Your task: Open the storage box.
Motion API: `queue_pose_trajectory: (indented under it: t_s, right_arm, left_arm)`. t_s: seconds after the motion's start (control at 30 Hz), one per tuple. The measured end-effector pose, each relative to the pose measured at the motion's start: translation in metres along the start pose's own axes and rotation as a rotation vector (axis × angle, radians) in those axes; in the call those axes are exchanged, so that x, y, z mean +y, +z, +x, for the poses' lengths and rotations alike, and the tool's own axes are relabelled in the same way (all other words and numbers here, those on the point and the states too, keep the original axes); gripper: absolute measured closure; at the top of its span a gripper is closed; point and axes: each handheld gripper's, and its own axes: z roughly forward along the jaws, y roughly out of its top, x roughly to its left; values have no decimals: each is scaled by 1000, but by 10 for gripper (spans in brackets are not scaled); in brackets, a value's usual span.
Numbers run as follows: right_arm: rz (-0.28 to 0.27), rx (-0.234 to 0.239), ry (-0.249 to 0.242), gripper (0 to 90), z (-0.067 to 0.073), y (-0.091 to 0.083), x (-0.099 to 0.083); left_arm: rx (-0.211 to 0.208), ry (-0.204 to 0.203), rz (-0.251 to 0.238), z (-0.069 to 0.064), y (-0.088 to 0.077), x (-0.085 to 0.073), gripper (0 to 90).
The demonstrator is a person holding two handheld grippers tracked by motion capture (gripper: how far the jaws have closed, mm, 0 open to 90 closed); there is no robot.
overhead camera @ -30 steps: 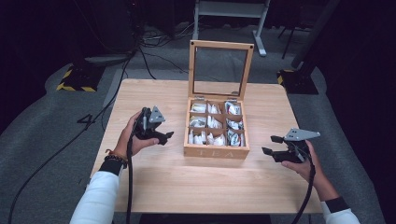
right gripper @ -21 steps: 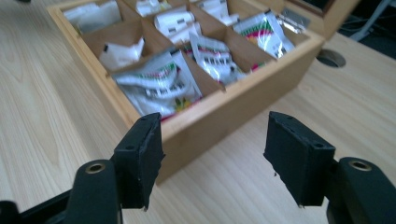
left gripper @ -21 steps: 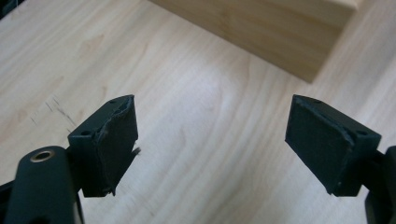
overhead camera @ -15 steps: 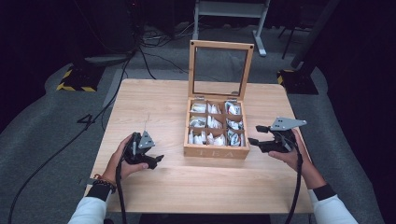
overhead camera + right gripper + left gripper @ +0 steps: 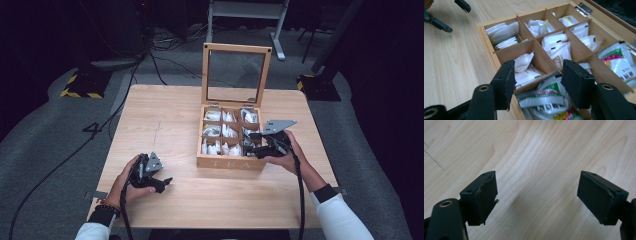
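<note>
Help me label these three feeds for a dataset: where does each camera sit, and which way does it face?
High view: above the person's side, looking forward and down at the table and open tea box; both forearms, left gripper, right gripper.
Left gripper view: on the left gripper, facing bare tabletop; open jaws.
Right gripper view: on the right gripper, facing the tea box compartments of tea packets; open jaws.
Shared: high and right gripper views both show the box.

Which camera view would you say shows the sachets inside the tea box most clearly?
The right gripper view: the sachets are close, printing visible, compartments distinct. The high view shows them small and white in the tea box. The left gripper view faces bare table.
</note>
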Motion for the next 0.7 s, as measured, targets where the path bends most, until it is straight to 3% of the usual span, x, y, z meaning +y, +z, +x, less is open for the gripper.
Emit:
queue_pose_trajectory:
  t_s: [0.17, 0.37, 0.7]
  right_arm:
    - [25, 35, -15, 484, 6, 17, 8]
    - [99, 68, -29, 572, 11, 46, 16]
    - [196, 115, -39, 611, 9, 70, 21]
  left_arm:
    - [1, 2, 8, -5, 1, -6, 168]
    - [-15, -27, -26, -1, 0, -16, 166]
    - [-43, -61, -62, 2, 1, -22, 165]
